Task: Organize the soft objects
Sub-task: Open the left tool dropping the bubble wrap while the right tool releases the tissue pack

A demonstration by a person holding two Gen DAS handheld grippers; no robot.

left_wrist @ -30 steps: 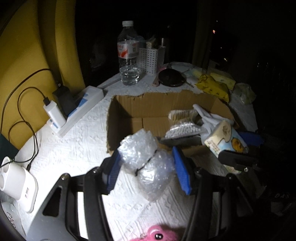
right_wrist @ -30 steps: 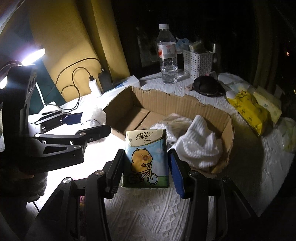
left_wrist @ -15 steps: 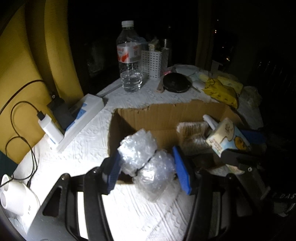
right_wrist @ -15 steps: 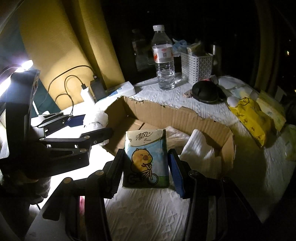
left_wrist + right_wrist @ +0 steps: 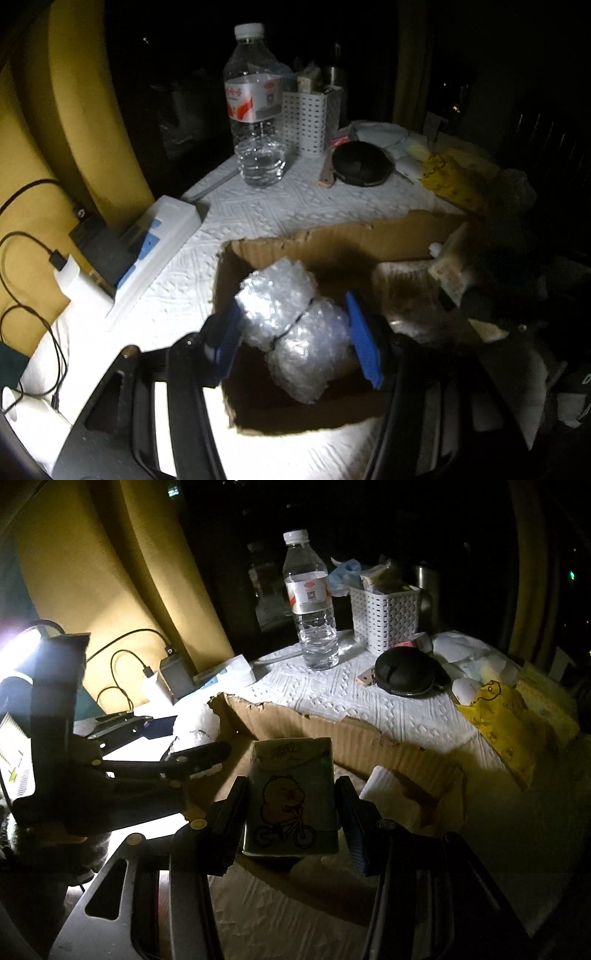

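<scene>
Carrying two soft items over cardboard box (image 5: pixel 332 236) on desk (image 5: pixel 280 210). Left claw (image 5: pixel 291 332) pinches bubble-wrap bundle (image 5: pixel 291 325), hanging above box's near-left corner. Right claw (image 5: pixel 291 812) pinches tissue pack (image 5: pixel 291 794) over near wall, beside white cloth (image 5: pixel 380 790) inside box. Advice: lower each fully past rim before letting go; bundle into bare left floor, pack next to cloth; keep claws apart, since they sit close. Box's right half in deep shadow, contents hard to read; right claw only dark blur in left view.
</scene>
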